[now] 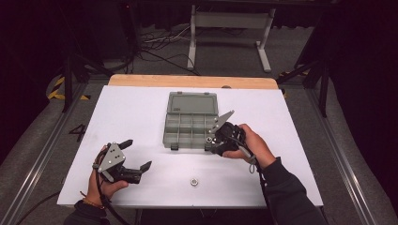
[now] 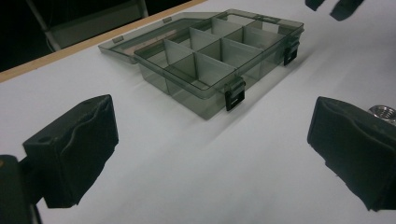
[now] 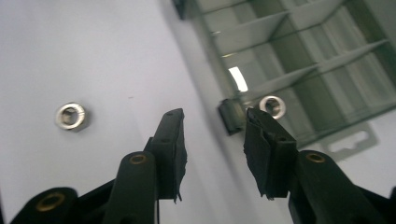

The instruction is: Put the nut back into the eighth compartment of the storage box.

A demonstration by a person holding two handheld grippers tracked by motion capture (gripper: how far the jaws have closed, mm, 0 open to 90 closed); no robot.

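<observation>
A smoky clear compartment box (image 1: 190, 127) lies in the middle of the white table (image 1: 131, 112), its lid folded flat behind it. One steel nut (image 3: 272, 105) rests in a front corner compartment beside a black latch (image 3: 229, 115). A second nut (image 1: 193, 181) lies loose on the table near the front edge. My right gripper (image 1: 213, 143) hovers at the box's front right corner, open, with nothing between its jaws. My left gripper (image 1: 137, 153) is held at the front left, wide open and empty, facing the box (image 2: 210, 51).
The table's wooden far edge (image 1: 192, 81) runs behind the box. Beyond it, on the floor, are cables and a white stand (image 1: 230, 28). Dark frame rails flank the table. The loose nut (image 2: 383, 112) peeks from behind my left gripper's right-hand jaw.
</observation>
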